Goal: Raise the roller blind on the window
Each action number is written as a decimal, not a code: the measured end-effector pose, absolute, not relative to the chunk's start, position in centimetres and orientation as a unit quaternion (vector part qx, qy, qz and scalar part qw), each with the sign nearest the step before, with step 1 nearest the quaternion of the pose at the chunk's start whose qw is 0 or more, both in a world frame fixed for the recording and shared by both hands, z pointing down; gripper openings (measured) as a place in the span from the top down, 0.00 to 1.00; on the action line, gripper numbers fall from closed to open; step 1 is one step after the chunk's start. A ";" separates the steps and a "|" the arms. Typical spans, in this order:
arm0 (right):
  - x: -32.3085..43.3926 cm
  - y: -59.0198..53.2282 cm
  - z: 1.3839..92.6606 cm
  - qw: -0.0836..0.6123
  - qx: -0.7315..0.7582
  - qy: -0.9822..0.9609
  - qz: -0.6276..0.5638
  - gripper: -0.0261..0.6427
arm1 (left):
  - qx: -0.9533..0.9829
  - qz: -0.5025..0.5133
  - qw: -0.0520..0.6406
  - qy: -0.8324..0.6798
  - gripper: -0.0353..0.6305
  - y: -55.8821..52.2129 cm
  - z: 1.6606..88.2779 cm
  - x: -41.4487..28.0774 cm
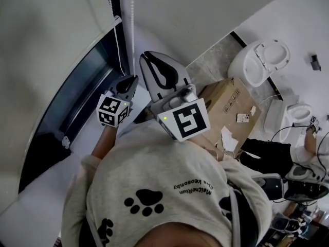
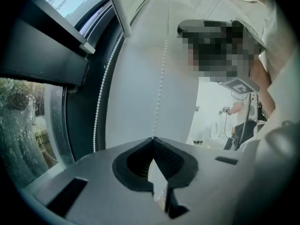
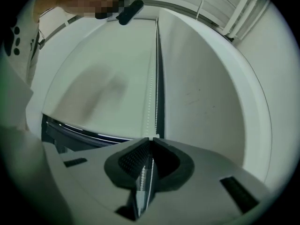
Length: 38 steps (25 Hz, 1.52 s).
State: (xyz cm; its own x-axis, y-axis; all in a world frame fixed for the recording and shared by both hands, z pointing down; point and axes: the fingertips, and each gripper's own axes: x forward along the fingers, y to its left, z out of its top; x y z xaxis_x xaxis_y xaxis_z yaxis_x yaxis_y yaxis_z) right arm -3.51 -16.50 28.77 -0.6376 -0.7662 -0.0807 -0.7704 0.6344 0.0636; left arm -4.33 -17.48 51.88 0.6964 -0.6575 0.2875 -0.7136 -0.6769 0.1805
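The grey roller blind (image 1: 49, 40) hangs over the dark-framed window (image 1: 85, 94) at the left, and its bottom bar (image 2: 63, 25) stands above bare glass (image 2: 23, 125). The white bead chain (image 2: 164, 64) drops beside the wall. My left gripper (image 1: 133, 78) is shut on the bead chain, which runs straight into its closed tips (image 2: 153, 138). Just right of it and a little higher, my right gripper (image 1: 149, 55) points at the wall. Its jaws are shut on the same chain (image 3: 152, 102), and strands of it show inside them (image 3: 143, 177).
A cardboard box (image 1: 231, 104) lies on the floor to my right, with two white toilets (image 1: 259, 60) (image 1: 298, 112) beyond it. Another person (image 1: 267, 156) sits at the right among cables. The white wall (image 3: 211, 93) is close in front.
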 end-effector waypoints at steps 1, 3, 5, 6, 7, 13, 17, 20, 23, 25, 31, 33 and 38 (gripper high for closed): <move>-3.8 -16.5 28.6 0.022 -0.419 0.907 0.048 0.93 | 0.911 0.100 0.140 -0.375 0.94 -17.5 52.1 -4.2; -4.5 -16.6 28.0 0.017 -0.409 0.911 0.052 0.83 | 0.912 0.102 0.136 -0.372 0.94 -17.3 51.8 -4.0; -5.0 -16.5 27.2 0.015 -0.402 0.914 0.056 0.83 | 0.914 0.104 0.130 -0.370 0.94 -17.1 51.4 -4.0; -5.2 -16.6 26.8 0.012 -0.401 0.914 0.057 0.83 | 0.915 0.104 0.128 -0.369 0.94 -16.9 51.2 -4.0; -5.4 -16.6 26.7 0.005 -0.402 0.914 0.056 0.83 | 0.915 0.105 0.125 -0.369 0.94 -16.9 51.1 -3.9; -5.3 -17.9 27.0 -0.019 -0.402 0.914 0.054 0.83 | 0.913 0.107 0.127 -0.373 0.94 -17.1 52.1 -3.5; -3.6 -19.4 27.3 -0.028 -0.403 0.914 0.044 0.88 | 0.911 0.111 0.129 -0.376 0.94 -17.8 52.3 -1.7; -3.2 -20.1 27.4 -0.025 -0.402 0.914 0.035 0.94 | 0.912 0.109 0.125 -0.374 0.94 -18.5 52.4 -1.1; -4.9 -18.9 27.0 -0.023 -0.401 0.915 0.041 0.95 | 0.912 0.095 0.117 -0.381 0.94 -17.7 52.0 -2.8; -5.7 -18.1 26.7 -0.025 -0.404 0.913 0.057 0.95 | 0.910 0.082 0.103 -0.393 0.94 -17.1 51.5 -3.8; -5.9 -18.0 26.6 -0.013 -0.408 0.911 0.054 0.95 | 0.911 0.055 0.073 -0.403 0.93 -17.1 50.9 -4.2; -5.8 -18.1 26.6 -0.011 -0.409 0.911 0.049 0.95 | 0.912 0.049 0.071 -0.402 0.93 -17.0 50.3 -4.3; -5.5 -18.1 27.0 -0.012 -0.410 0.911 0.050 0.95 | 0.914 0.024 0.056 -0.402 0.93 -16.4 47.6 -4.6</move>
